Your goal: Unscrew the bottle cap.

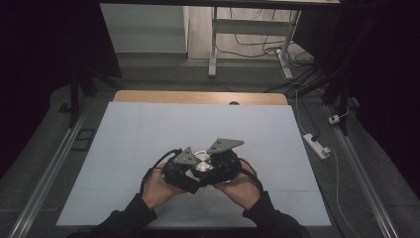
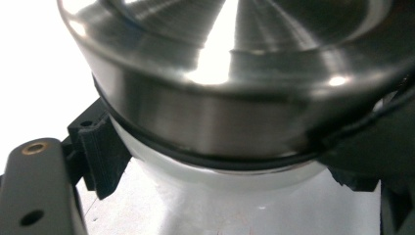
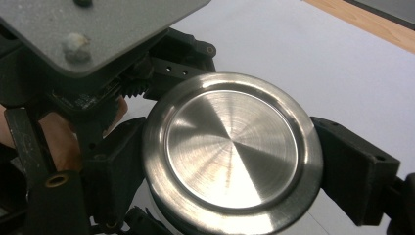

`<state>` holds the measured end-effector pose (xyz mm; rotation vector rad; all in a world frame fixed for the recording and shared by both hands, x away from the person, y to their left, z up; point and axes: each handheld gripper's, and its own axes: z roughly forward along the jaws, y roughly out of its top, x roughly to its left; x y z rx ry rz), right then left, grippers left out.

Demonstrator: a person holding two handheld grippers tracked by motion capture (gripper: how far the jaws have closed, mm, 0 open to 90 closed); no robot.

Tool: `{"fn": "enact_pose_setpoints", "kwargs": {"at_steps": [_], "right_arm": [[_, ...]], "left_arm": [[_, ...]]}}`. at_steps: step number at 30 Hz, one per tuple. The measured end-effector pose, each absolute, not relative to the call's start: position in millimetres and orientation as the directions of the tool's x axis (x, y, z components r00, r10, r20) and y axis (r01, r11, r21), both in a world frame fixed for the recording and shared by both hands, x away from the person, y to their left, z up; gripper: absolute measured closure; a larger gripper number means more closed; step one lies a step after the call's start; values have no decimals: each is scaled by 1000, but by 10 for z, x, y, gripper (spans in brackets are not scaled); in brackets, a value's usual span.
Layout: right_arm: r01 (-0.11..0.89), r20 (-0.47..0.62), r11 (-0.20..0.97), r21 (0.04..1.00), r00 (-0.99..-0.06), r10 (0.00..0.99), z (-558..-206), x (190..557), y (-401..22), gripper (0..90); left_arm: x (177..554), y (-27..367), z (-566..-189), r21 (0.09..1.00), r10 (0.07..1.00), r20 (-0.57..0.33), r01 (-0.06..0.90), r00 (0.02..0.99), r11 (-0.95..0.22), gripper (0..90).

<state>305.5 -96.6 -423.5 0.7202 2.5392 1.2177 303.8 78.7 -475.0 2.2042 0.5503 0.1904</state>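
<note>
Gripping one jar, the left gripper (image 1: 190, 171) clamps its clear body (image 2: 215, 178) and the right gripper (image 3: 230, 161) clamps its steel lid (image 3: 232, 149), lower centre of the white table (image 1: 148, 139). A power strip (image 1: 317, 145) lies right, on the floor.

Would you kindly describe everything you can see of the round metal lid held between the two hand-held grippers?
The metal lid is round, brushed and shiny like steel, with a raised rim around a flat, recessed top. A black ring runs under its edge, above a pale body it seems to cap. It sits upright over the white table mat. The right hand-held gripper clamps its sides; the left hand-held gripper grips just below it.
</note>
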Motion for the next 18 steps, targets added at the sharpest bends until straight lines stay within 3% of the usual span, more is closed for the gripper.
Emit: {"fn": "enact_pose_setpoints", "kwargs": {"at_steps": [4,6,12,18], "right_arm": [[278,-28,581,765,-887,460,-4208,3049,-980,181],[248,7,584,773,-924,383,-4194,3085,-1039,183],[208,44,578,789,-958,284,-4167,3117,-1101,184],[188,30,569,800,-961,275,-4119,3099,-1126,183]], "left_arm": [[3049,809,-4750,767,388,-53,286,920,-575,158],[3061,835,-4748,778,344,-75,270,936,-567,158],[3083,878,-4742,790,227,-92,210,970,-576,158],[3094,868,-4797,777,212,-81,195,974,-598,158]]}}
